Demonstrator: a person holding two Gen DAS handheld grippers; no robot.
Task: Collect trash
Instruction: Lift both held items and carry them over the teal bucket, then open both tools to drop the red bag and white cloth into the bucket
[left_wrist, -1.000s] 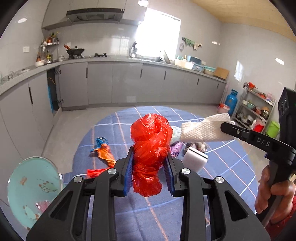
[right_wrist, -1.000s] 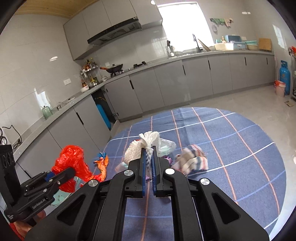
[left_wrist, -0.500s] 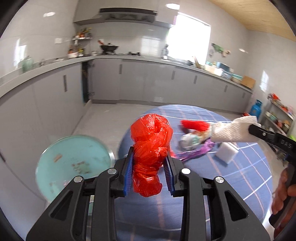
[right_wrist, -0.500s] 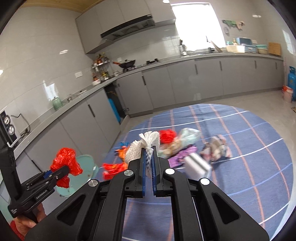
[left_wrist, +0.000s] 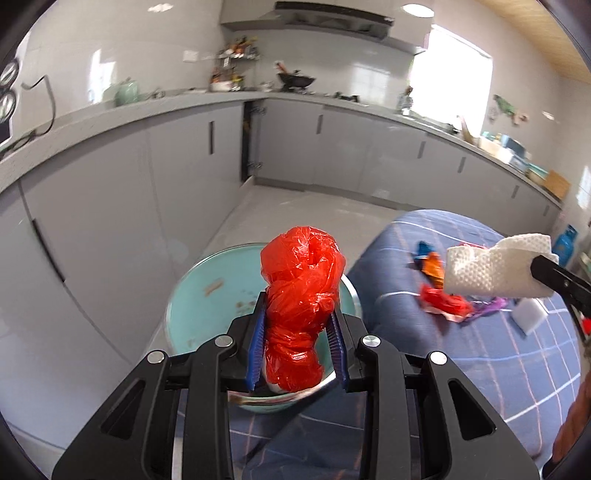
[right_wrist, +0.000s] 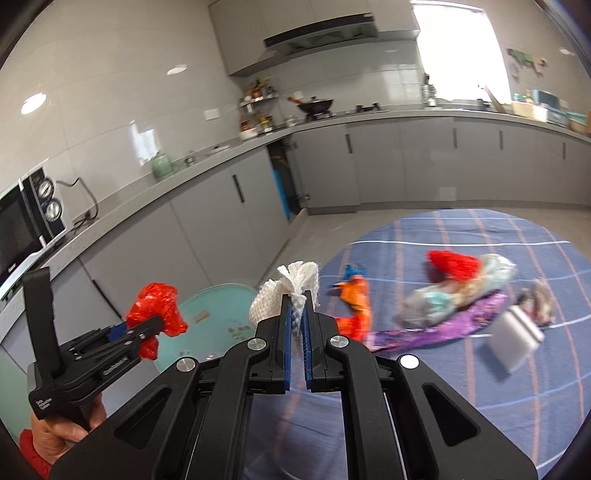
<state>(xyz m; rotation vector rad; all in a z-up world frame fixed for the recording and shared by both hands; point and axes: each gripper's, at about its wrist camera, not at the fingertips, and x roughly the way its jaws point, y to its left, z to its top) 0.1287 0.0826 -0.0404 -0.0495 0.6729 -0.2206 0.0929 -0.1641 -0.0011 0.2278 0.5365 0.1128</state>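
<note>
Left gripper (left_wrist: 298, 336) is clamped on the red plastic bag (left_wrist: 301, 295) and has swung off the blue checked tablecloth (left_wrist: 480, 354); it now sits directly over the teal bin (left_wrist: 199, 295) beside the table. Right gripper (right_wrist: 297, 332) is pinched narrow on the white paper towel (right_wrist: 284, 295), trailing just right of the bin. Release of the bag looks like the next step; more scraps remain on the cloth: orange wrapper (right_wrist: 356, 299), purple wrapper (right_wrist: 443, 328)
</note>
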